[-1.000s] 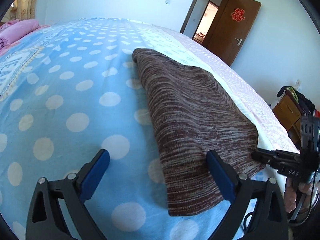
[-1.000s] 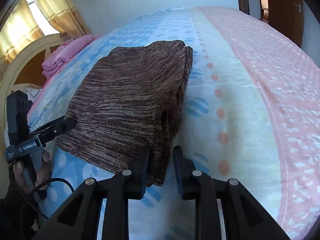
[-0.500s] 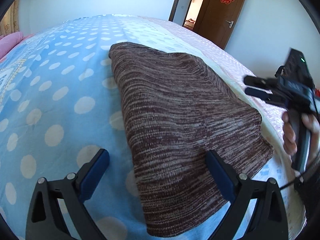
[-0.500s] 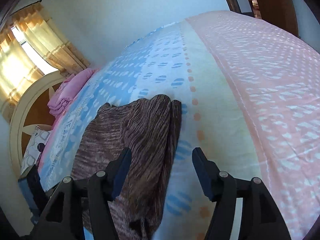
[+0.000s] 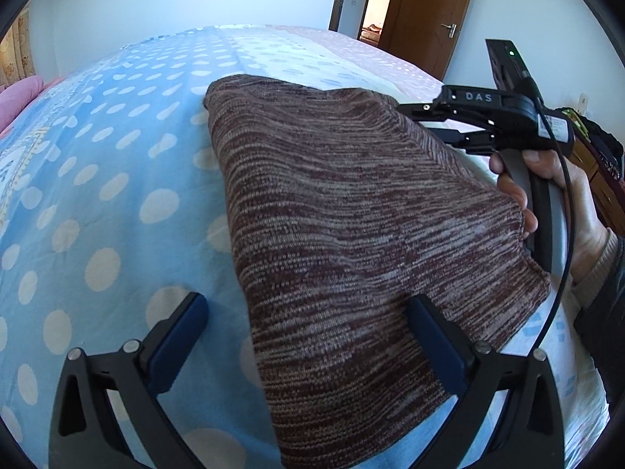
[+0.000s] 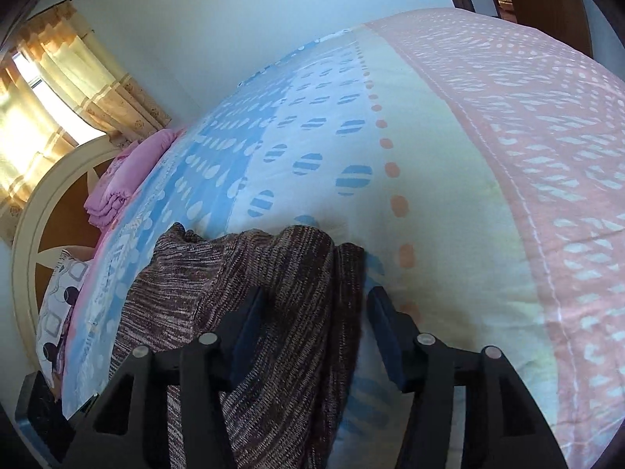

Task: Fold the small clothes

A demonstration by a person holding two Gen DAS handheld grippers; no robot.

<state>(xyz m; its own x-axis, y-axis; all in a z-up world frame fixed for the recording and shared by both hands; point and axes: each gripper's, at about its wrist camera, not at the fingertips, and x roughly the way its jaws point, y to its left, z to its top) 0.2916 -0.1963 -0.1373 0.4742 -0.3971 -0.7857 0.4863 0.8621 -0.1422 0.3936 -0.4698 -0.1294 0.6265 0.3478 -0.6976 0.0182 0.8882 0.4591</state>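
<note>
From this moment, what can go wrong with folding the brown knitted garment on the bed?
1. The right gripper, whose jaws were just closing, straddles several stacked layers at the edge of the brown striped knitted garment; it may pinch only some, so the fold could slip apart.
2. It may also catch the dotted bedsheet underneath.
3. The left gripper is open, so nothing pins the near end.

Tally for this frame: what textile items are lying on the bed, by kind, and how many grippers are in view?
Brown knitted garment: 1
Folded pink bedding near the headboard: 1
Patterned pillow: 1
Grippers: 2, the left gripper with jaws open and the right gripper, jaws just closing some, with the garment's edge between them
Total: 5
</note>
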